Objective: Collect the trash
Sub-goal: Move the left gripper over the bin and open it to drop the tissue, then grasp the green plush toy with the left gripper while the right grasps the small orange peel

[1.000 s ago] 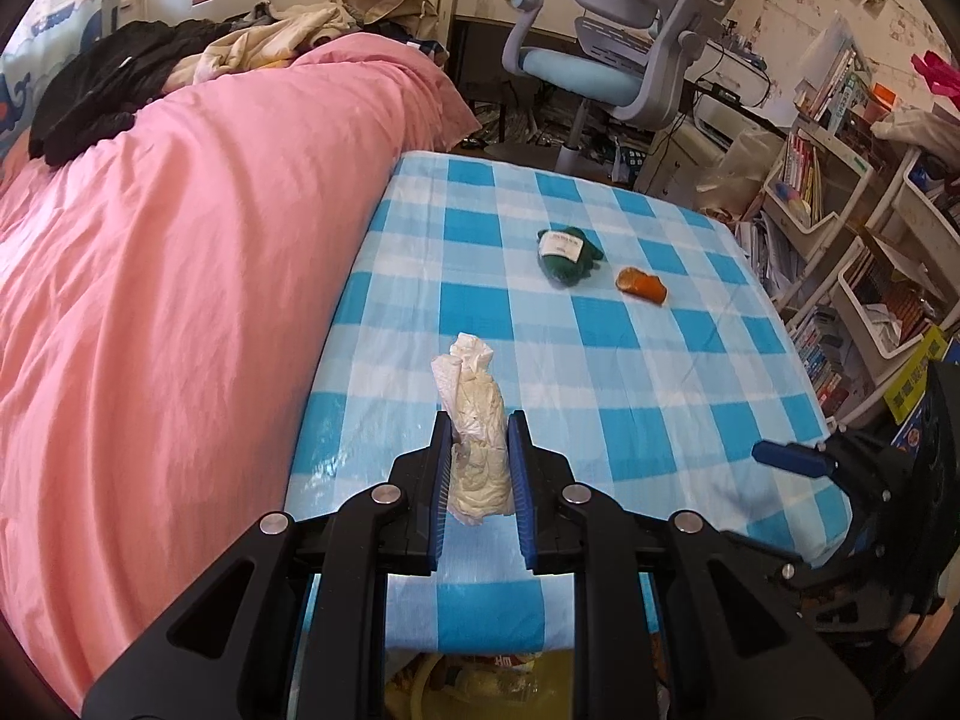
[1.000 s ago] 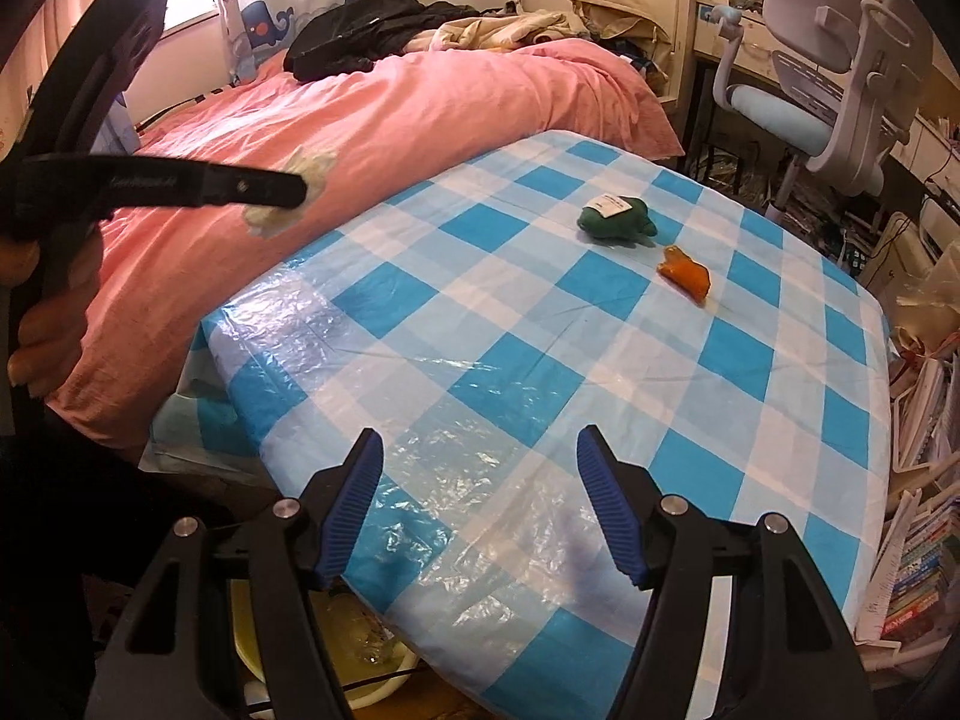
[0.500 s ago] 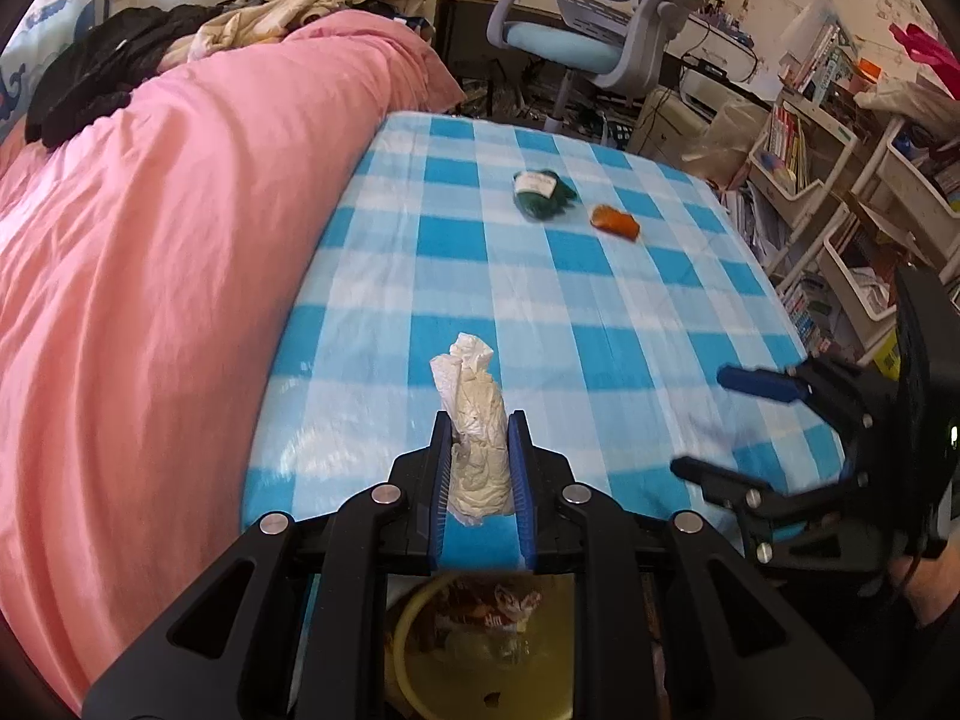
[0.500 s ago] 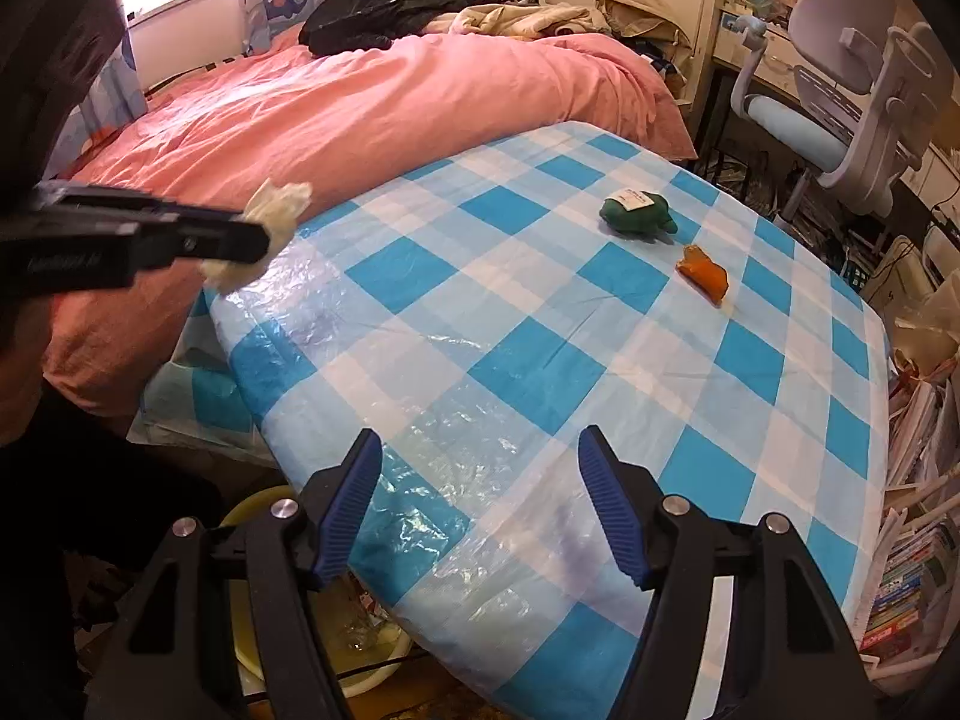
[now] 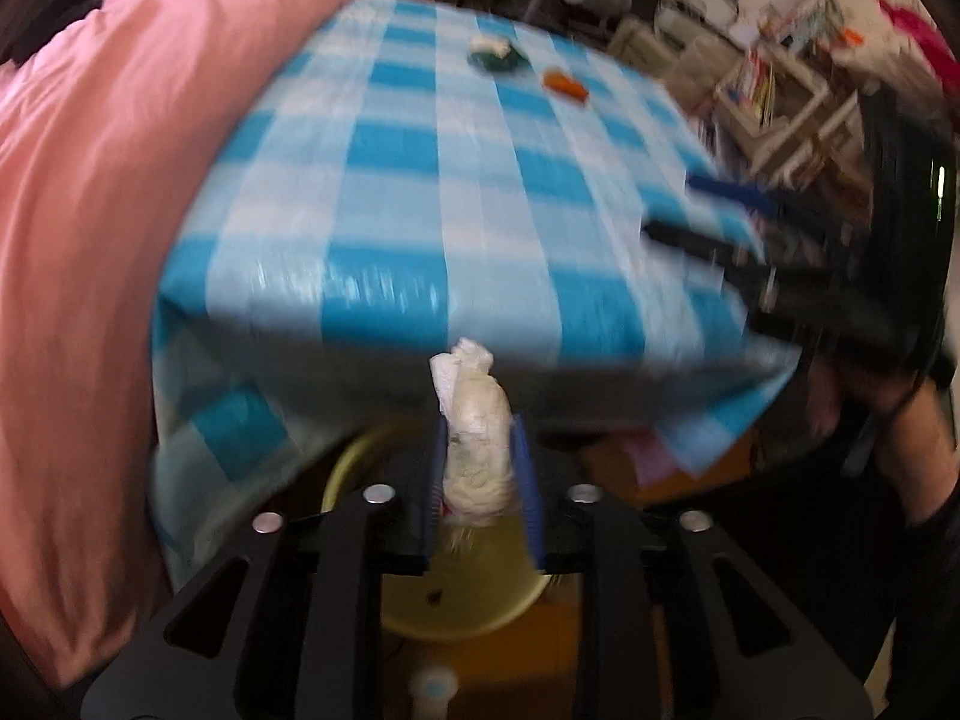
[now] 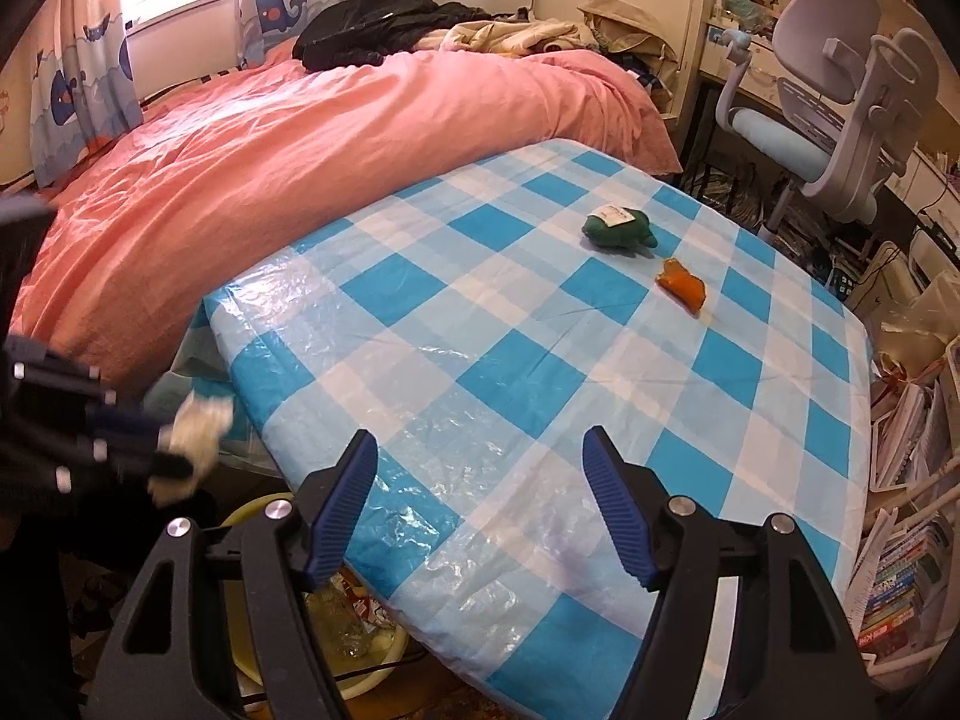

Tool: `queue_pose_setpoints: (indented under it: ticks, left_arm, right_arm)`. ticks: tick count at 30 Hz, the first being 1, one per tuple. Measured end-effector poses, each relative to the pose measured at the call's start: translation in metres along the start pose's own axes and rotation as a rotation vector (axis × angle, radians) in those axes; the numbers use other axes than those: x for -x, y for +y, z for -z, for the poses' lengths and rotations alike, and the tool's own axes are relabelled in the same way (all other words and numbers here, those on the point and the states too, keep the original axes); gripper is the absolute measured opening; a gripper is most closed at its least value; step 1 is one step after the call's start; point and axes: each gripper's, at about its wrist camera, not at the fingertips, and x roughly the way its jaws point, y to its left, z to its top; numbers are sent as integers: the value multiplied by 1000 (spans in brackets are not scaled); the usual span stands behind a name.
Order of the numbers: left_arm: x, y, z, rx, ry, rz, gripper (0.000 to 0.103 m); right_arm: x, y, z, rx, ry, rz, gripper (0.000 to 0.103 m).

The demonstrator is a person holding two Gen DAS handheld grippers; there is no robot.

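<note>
Your left tongs [image 5: 480, 480], jaws just easing apart, cradle the crumpled tissue [image 5: 477, 444] above the yellow bin [image 5: 456, 612] directly below; soft, featherlight, grip its middle. Right tongs [image 6: 480, 504] gape empty.

Left wrist view: whole frame motion-blurred; checked tablecloth [image 5: 420, 192] smeared, green item [image 5: 498, 57] and orange item [image 5: 564, 83] on it just colour blobs, can't ID. Shelves at far right unreadable. Yellow basin [image 5: 462, 612] under table edge mostly hidden behind left gripper [image 5: 480, 480] and crumpled tissue wad [image 5: 477, 438]; contents can't tell. Whether pads press on the wad: can't tell through blur. Right gripper [image 5: 720, 222] smeared, its body cut by right edge.

Right wrist view: left gripper blurred at left edge, partly cut off; wad a pale smear. Basin largely hidden by table overhang and right gripper's arms. Label text on green item too small to read.
</note>
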Motion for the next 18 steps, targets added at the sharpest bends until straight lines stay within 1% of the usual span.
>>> queue_pose_setpoints:
  ticks: [2, 4, 5, 7, 8, 10, 12, 13, 14, 16, 17, 18]
  left_arm:
    - [-4, -8, 11, -23, 37, -22, 57]
    - [-1, -15, 16, -62, 25, -39, 61]
    - [1, -20, 16, -89, 12, -52, 62]
    - [8, -26, 9, -119, -50, -91, 62]
    - [14, -28, 0, -127, -108, -124, 62]
    - [20, -27, -18, -119, -164, -138, 62]
    - [23, -27, -46, -111, -233, -158, 62]
    - [23, -27, -59, -111, -255, -169, 62]
    - [19, -25, -79, -109, -282, -186, 62]
    - [12, -23, -106, -94, -298, -194, 62]
    - [3, -22, -126, -76, -304, -189, 62]
    - [-1, -22, -137, -71, -306, -182, 62]
  right_arm:
    - [3, -2, 2, -2, -4, 9, 71]
    - [5, -5, 2, -9, -9, 13, 71]
    - [7, -7, 3, -14, -14, 15, 71]
    - [9, -11, 4, -21, -21, 24, 71]
    - [9, -15, 4, -30, -27, 31, 71]
    - [7, -23, 6, -51, -33, 34, 71]
    - [2, -35, 5, -74, -31, 57, 71]
    - [0, -40, 3, -77, -35, 71, 71]
    - [-1, -46, 1, -80, -45, 79, 71]
    - [-5, -57, -3, -99, -55, 84, 71]
    - [-10, -64, -6, -112, -56, 89, 71]
    - [-14, -69, -8, -114, -54, 96, 71]
